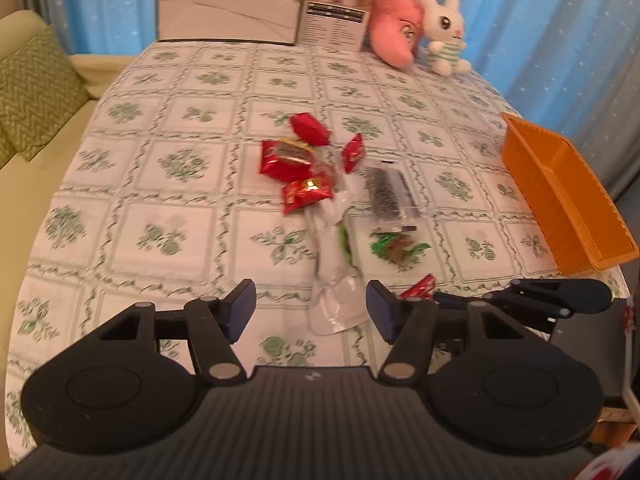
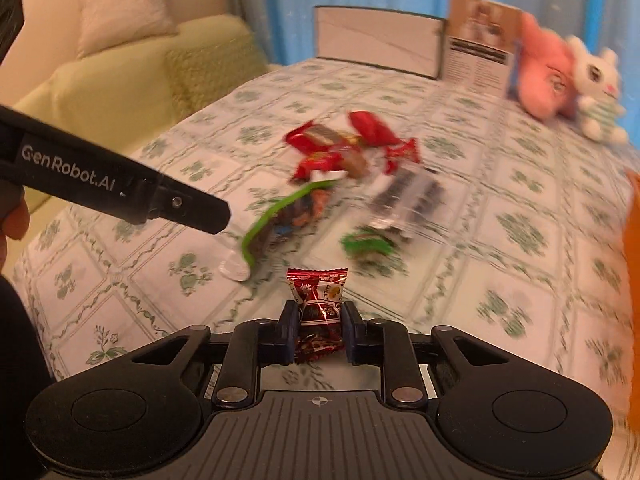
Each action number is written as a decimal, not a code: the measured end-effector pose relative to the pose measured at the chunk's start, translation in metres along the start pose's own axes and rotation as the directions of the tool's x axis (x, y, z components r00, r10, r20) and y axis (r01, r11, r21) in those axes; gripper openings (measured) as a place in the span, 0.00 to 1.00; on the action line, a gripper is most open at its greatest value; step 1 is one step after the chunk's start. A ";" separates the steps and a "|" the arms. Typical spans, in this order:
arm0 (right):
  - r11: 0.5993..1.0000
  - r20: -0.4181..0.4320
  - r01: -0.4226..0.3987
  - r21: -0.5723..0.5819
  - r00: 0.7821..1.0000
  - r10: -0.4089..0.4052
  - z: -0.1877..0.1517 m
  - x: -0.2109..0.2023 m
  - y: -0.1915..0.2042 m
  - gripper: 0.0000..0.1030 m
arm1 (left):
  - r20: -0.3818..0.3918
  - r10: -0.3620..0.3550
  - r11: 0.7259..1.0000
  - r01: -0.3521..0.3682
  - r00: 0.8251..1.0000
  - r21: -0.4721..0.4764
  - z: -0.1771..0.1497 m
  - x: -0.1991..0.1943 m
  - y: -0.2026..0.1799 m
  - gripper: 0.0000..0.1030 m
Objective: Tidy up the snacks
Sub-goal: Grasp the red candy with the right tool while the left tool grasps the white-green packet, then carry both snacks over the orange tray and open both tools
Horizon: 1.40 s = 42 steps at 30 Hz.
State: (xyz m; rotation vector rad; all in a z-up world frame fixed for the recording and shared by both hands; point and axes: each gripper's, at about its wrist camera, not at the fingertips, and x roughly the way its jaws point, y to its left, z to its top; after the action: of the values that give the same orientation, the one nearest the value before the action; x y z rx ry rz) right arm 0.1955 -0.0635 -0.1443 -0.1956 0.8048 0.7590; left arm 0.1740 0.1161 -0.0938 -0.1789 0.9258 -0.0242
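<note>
A pile of snacks lies mid-table: red packets, a clear pack of dark pieces, a green-wrapped sweet and a long clear bag. My left gripper is open above the near end of the clear bag. My right gripper is shut on a small red snack packet, held above the table in front of the pile. The right gripper also shows in the left wrist view. An orange basket stands at the right.
A white box, a printed card box, a pink plush and a white bunny plush stand along the table's far edge. A green sofa with a cushion is at the left.
</note>
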 end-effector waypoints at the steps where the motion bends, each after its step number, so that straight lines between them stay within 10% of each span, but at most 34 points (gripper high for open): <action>1: 0.999 0.012 0.017 0.034 1.000 -0.017 -0.002 -0.004 -0.006 0.23 | -0.001 -0.007 1.000 0.007 1.000 0.013 0.002 0.003 -0.003 0.55; 20: 0.955 0.056 0.143 0.261 0.985 -0.163 -0.021 -0.036 -0.051 0.22 | -0.056 0.103 0.972 -0.089 0.993 0.216 0.015 0.069 -0.038 0.22; 30: 0.935 0.101 0.151 0.322 0.976 -0.193 -0.025 -0.070 -0.059 0.22 | -0.049 0.050 0.991 -0.043 0.998 0.129 -0.003 0.031 -0.053 0.21; 35: 0.925 0.122 0.156 0.346 0.970 -0.209 -0.027 -0.092 -0.062 0.22 | -0.072 -0.137 0.989 0.133 0.988 -0.060 -0.003 0.022 -0.047 0.21; 42: 0.913 0.138 0.176 0.369 0.961 -0.241 -0.035 -0.119 -0.068 0.22 | -0.070 -0.120 0.992 0.122 0.990 0.019 -0.005 0.003 -0.073 0.21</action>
State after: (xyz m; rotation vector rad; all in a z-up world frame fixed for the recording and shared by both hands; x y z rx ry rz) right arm 0.1679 -0.1924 -0.0921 0.1095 0.7196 0.4114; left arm 0.1762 0.0432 -0.0871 -0.2131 0.9819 -0.1544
